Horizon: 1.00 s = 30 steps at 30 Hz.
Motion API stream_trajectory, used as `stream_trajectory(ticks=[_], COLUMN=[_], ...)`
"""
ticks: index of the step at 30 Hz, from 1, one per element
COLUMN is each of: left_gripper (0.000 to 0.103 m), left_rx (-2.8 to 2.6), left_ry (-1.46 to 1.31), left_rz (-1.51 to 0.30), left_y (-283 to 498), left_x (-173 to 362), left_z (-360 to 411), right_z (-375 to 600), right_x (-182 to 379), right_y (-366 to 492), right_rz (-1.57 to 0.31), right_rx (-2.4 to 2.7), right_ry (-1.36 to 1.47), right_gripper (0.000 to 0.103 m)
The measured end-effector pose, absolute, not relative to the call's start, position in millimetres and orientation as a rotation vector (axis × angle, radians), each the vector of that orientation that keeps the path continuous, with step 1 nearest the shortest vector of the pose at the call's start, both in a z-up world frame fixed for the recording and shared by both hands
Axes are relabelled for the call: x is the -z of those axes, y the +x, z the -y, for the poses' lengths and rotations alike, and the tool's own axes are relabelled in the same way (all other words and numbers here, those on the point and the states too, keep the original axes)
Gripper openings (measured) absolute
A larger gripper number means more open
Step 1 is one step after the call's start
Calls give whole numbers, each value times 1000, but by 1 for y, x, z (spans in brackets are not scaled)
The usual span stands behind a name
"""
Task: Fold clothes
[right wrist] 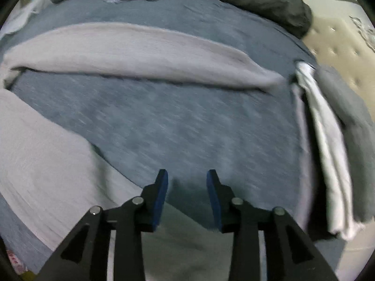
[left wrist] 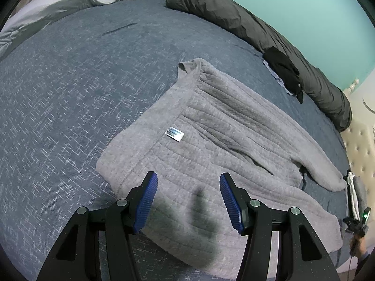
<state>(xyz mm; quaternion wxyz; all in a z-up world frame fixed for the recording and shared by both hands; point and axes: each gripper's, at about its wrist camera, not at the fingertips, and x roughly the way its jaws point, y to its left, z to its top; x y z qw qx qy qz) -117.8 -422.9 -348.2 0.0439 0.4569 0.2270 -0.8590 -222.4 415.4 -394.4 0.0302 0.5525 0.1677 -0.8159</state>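
Note:
A grey quilted fleece sweater (left wrist: pixel 211 140) lies flat on the blue bedspread (left wrist: pixel 70 93), with a small label on its chest and one sleeve stretched to the right. My left gripper (left wrist: pixel 188 187) hovers open over the sweater's near hem, nothing between its blue pads (left wrist: pixel 146 201). In the blurred right wrist view my right gripper (right wrist: pixel 187 180) stands open over bare bedspread (right wrist: pixel 164 117), holding nothing. The sweater's sleeve (right wrist: pixel 140 53) runs across beyond it and the body (right wrist: pixel 42 152) lies to its left.
A dark rolled duvet (left wrist: pixel 257 35) lines the far edge of the bed, with a black garment (left wrist: pixel 284 75) beside it. Folded white and grey clothes (right wrist: pixel 328 145) are stacked at the right edge. A pale sheet (left wrist: pixel 58 7) lies at the far left. A padded headboard (right wrist: pixel 339 46) is at the right.

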Motion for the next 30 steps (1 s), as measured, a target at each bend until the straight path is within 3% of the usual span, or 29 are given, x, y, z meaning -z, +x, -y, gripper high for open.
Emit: stream_trajectory(ticks=[2, 7, 15, 22, 28, 30], left_gripper=[59, 59, 59, 60, 59, 60], left_rx=[2628, 2628, 2639, 2632, 2627, 2630], left_ry=[1401, 1417, 1407, 1413, 1412, 1414], left_rz=[-692, -677, -666, -663, -672, -668], left_y=[-118, -121, -122, -120, -118, -118], left_x=[349, 350, 344, 346, 347, 347], left_z=[420, 413, 411, 413, 415, 414], right_z=[-436, -465, -447, -447, -422, -419], right_x=[401, 409, 410, 394, 412, 414], right_y=[-219, -209, -196, -186, -185, -184], right_rz=[-445, -216, -313, -235, -390, -389], right_rx=[2523, 2517, 2460, 2503, 2378, 2374], right_ry=[1760, 1768, 1714, 1614, 1681, 1682], right_gripper=[48, 49, 49, 49, 49, 39])
